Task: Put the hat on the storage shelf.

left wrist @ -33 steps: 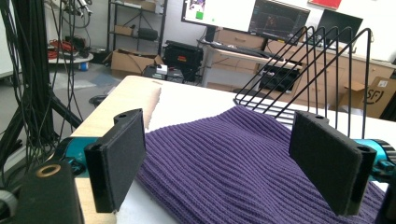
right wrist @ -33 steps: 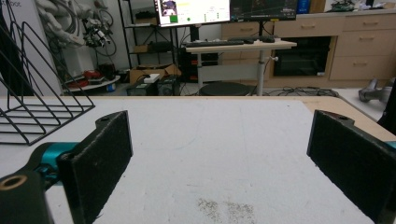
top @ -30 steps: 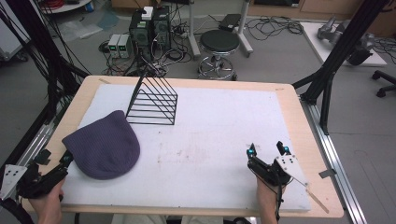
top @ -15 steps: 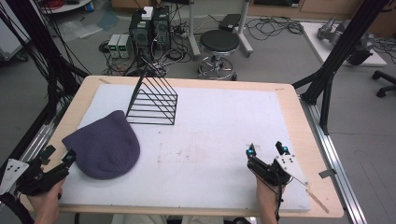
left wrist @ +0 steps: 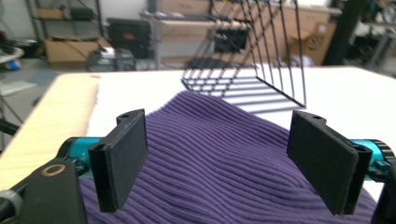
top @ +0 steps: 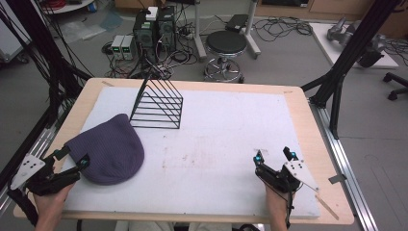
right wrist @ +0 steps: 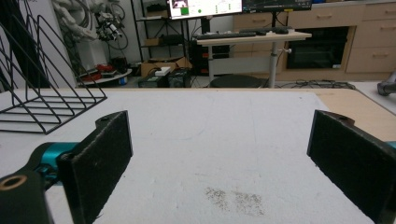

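Observation:
A purple ribbed knit beanie (top: pixel 107 150) lies flat on the white mat (top: pixel 221 139) at the left. My left gripper (top: pixel 72 160) sits at the hat's near-left edge, jaws open and close to the knit. In the left gripper view the beanie (left wrist: pixel 224 154) spreads between and beyond the open gripper (left wrist: pixel 229 163), with nothing pinched. My right gripper (top: pixel 274 156) rests open over the bare mat at the near right. The right gripper view has the open gripper (right wrist: pixel 224 163) above empty mat (right wrist: pixel 219 140).
A black wire rack (top: pixel 157 103) stands behind the beanie at the mat's back left; it appears as the rack (left wrist: pixel 252 51) and the rack (right wrist: pixel 42 88) in the gripper views. A stool (top: pixel 226 48) and computer boxes stand beyond the table's far edge.
My left gripper has moved a little forward and right, up to the beanie's near edge. The right gripper and the hat have stayed put.

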### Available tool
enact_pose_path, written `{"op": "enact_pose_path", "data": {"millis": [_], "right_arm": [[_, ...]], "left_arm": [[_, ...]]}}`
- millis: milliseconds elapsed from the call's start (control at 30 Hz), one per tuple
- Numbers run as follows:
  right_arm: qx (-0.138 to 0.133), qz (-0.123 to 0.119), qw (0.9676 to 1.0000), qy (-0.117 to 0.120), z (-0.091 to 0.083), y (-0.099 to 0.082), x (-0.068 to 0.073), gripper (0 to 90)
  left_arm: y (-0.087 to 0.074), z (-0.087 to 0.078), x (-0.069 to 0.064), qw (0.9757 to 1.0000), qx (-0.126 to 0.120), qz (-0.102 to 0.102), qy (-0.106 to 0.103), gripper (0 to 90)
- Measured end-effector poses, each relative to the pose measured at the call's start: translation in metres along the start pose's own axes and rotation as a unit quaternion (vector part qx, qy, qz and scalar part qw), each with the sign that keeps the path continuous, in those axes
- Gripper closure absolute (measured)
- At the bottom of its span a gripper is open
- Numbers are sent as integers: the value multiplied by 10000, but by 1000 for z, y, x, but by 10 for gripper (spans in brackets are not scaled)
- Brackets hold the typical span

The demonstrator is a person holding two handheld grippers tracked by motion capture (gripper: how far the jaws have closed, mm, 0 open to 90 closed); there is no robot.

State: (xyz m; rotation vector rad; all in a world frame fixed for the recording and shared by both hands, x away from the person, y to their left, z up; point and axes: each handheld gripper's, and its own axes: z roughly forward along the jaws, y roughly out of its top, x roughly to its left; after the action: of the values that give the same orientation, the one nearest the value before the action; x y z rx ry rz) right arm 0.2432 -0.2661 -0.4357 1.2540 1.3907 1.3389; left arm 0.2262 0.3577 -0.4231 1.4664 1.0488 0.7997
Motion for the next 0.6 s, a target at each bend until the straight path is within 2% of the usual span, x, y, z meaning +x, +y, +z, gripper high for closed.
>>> {"op": "enact_pose_path", "data": {"millis": [33, 67, 133, 167, 267, 400, 600], "right_arm": [[2, -11, 10000, 7, 0, 0, 0, 59], [26, 1, 10000, 20, 0, 0, 0, 59], [43, 2, 10000, 28, 0, 0, 1, 59], [33, -31, 10000, 36, 1, 0, 1, 59], [37, -41, 10000, 58, 1, 0, 1, 59], [36, -46, 10000, 63, 1, 0, 1, 59], [64, -37, 9999, 81, 1, 0, 1, 59]], "left_arm": [[0, 0, 0, 10000, 0, 0, 0, 221], [1, 1, -1, 9998, 86, 121, -90, 223], [2, 1, -2, 9997, 135, 181, -124, 226], [3, 2, -3, 9992, 211, 220, -241, 226], [4, 3, -3, 9987, 296, 239, -352, 230], [3, 6, -2, 9952, 628, 234, -718, 261], [1, 9, -1, 9910, 894, 248, -963, 251]]}}
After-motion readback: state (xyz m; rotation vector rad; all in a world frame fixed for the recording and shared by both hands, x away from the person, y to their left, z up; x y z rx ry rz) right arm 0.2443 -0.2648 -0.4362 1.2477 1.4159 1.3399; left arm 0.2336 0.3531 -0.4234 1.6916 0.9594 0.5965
